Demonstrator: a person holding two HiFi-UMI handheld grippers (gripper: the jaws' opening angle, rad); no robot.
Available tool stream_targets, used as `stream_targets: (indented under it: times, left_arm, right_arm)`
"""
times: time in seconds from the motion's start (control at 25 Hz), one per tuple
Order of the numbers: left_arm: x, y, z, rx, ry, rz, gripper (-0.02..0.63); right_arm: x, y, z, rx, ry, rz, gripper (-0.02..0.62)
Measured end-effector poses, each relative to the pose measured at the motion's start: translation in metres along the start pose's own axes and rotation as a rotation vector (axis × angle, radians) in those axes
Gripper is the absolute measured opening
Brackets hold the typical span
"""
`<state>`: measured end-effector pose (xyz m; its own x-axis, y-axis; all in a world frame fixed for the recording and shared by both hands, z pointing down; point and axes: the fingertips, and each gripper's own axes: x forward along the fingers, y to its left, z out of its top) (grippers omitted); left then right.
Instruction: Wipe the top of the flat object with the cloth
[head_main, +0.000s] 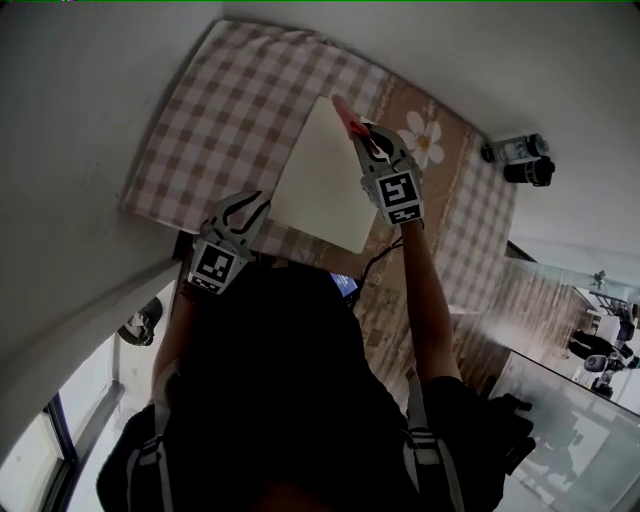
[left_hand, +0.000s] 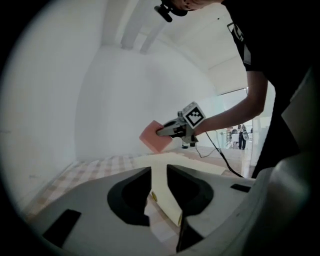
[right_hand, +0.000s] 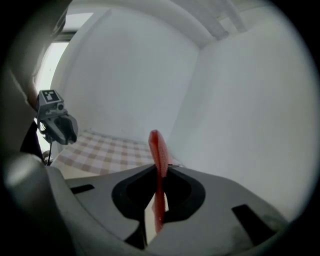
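The person (head_main: 290, 400), in dark clothes, leans over the table with a gripper held out in each hand. The left gripper (left_hand: 159, 172) hangs low at the near edge of the flat cream board (head_main: 325, 180). Its fingers (left_hand: 131, 197) stand a little apart with nothing pinched. The board's near corner shows through the gap, beyond the tips rather than between the pads. The right gripper (right_hand: 160, 175) reaches further out, its fingers closed tight on a thin red cloth (right_hand: 159, 150). The cloth stands on edge and pokes out past the tips. It sits over the far corner of the board, but I cannot tell whether it touches the surface. The board lies flat on a checked mat (head_main: 220, 110), close to the white wall.
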<state>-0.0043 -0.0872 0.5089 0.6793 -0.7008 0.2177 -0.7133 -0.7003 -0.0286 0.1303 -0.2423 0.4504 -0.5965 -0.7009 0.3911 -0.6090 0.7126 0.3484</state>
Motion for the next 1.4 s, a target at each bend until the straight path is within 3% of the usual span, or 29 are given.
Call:
stream_targets:
  times: [0.08,0.2,0.28,0.4,0.64,0.76,1.16,1.4]
  left_arm:
    - [0.006,-0.008,-0.006,-0.006,0.031,-0.050,0.161]
    - [0.014,-0.014,-0.015,-0.006,0.064,-0.091,0.167]
    - [0.017,-0.019,-0.025,-0.006,0.091,-0.117,0.213]
    - [0.018,-0.026,-0.043,-0.003,0.139,-0.145,0.215]
    - [0.016,-0.037,-0.072,0.027,0.215,-0.212,0.253]
    - [0.021,-0.041,-0.073,0.061,0.222,-0.236,0.253]
    - [0.027,-0.047,-0.078,0.026,0.234,-0.261,0.255]
    - [0.028,-0.049,-0.077,0.027,0.239,-0.261,0.256]
  right_arm:
    - [0.017,-0.012,-0.010,-0.051,0.043,0.020,0.017]
    - [0.045,-0.030,-0.021,-0.167,0.100,0.023,0.018]
    - [0.059,-0.041,-0.031,-0.245,0.148,-0.024,0.018]
    - [0.074,-0.048,-0.053,-0.324,0.237,-0.067,0.018]
    - [0.100,-0.012,-0.100,-0.306,0.391,0.101,0.018]
    - [0.104,-0.008,-0.104,-0.278,0.407,0.102,0.018]
    - [0.105,0.000,-0.111,-0.100,0.417,0.169,0.018]
    - [0.100,0.011,-0.110,-0.056,0.433,0.207,0.018]
